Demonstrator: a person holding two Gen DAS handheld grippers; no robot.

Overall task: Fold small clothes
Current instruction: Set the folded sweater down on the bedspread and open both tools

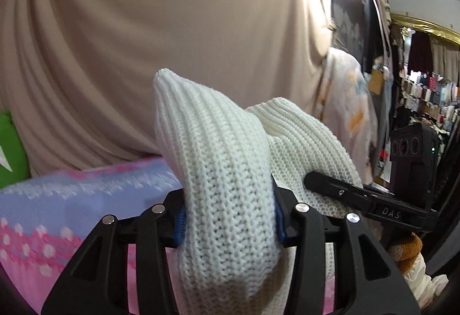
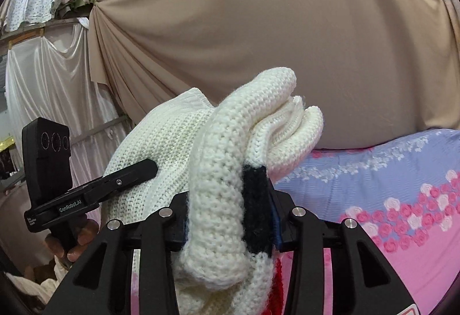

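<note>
While my left gripper [image 1: 230,217] is clamped on a thick bunch of the white knit garment [image 1: 218,159], its blue pads pressing into the ribbed wool from both sides, my right gripper [image 2: 230,217] is clamped on another bunch of that same garment, at an edge with a black patch [image 2: 256,208] and a bit of red below it. Between the two grips the knit stretches across, lifted clear above the pink and lilac floral cloth [image 2: 402,185] that lies beneath it. Behind the garment hangs a draped beige curtain [image 1: 143,27]. Beside the garment, in the right wrist view, fingers [image 2: 86,231] wrap the left gripper's handle.
</note>
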